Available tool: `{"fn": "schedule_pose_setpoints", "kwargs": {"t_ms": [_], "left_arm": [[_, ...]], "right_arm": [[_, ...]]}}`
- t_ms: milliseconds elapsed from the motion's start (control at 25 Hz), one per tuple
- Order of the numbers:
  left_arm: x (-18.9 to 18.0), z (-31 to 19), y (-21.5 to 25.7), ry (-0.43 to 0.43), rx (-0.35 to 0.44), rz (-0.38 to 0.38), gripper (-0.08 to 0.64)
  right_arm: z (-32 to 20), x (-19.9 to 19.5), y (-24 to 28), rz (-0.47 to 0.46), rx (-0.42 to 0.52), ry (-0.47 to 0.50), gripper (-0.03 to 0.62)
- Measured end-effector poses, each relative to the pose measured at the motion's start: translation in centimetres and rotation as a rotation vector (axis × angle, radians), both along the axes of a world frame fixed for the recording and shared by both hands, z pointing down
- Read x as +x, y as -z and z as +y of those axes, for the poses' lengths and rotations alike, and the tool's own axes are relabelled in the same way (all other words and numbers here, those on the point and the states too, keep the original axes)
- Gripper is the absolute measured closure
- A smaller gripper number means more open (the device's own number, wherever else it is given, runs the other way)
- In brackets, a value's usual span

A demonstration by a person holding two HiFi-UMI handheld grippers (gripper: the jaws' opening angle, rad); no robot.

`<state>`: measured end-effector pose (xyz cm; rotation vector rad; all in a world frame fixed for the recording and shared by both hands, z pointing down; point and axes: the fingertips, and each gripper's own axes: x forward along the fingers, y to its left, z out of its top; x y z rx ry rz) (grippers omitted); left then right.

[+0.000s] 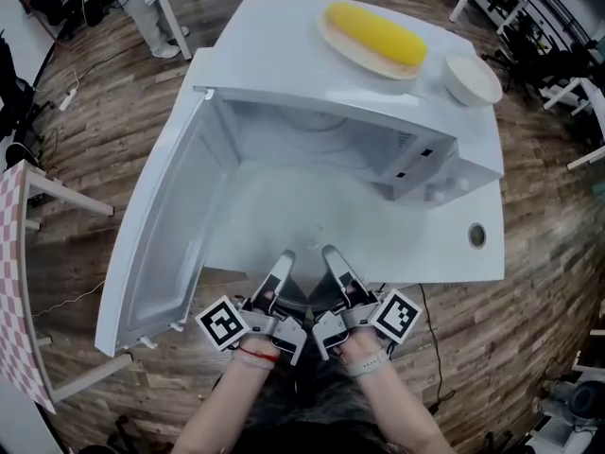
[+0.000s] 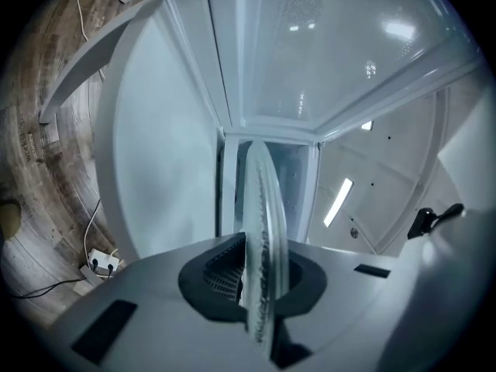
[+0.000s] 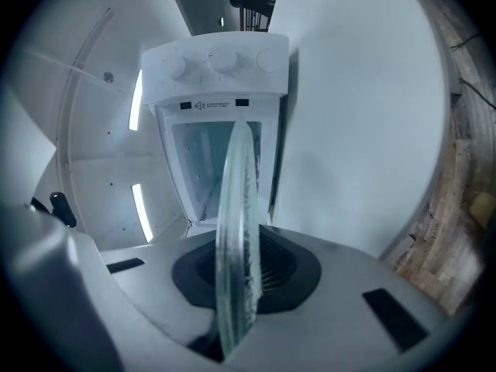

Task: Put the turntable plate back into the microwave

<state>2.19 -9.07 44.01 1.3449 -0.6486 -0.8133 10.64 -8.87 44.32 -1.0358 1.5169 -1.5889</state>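
The clear glass turntable plate [image 1: 295, 204] hangs level in front of the open mouth of the white microwave [image 1: 397, 121], its far part over the cavity floor. My left gripper [image 1: 282, 265] and right gripper [image 1: 333, 259] sit side by side at its near rim, each shut on it. In the left gripper view the plate [image 2: 263, 223] runs edge-on between the jaws of the left gripper [image 2: 260, 285]. The right gripper view shows the plate [image 3: 236, 223] the same way in the right gripper [image 3: 240, 281], with the microwave's knob panel [image 3: 217, 64] beyond.
The microwave door [image 1: 156, 235] stands swung open to the left. Behind the microwave lie a plate with a long yellow item [image 1: 375, 34] and a white bowl [image 1: 472, 78]. The white table [image 1: 444, 253] has a cable hole [image 1: 477, 235] at front right. Wooden floor surrounds it.
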Motion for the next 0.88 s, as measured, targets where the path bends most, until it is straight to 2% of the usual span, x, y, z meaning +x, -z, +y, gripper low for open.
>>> {"fn": "schedule_pose_setpoints", "kwargs": {"t_ms": [200, 880], "left_arm": [[0.9, -2.1, 0.0, 0.014, 0.014, 0.011, 0.529], [1.2, -8.4, -1.3, 0.004, 0.023, -0.006, 0.529]], "right_arm": [[-2.2, 1.1, 0.2, 0.025, 0.011, 0.014, 0.551], [-8.5, 1.3, -1.1, 0.007, 0.03, 0.0, 0.551]]}}
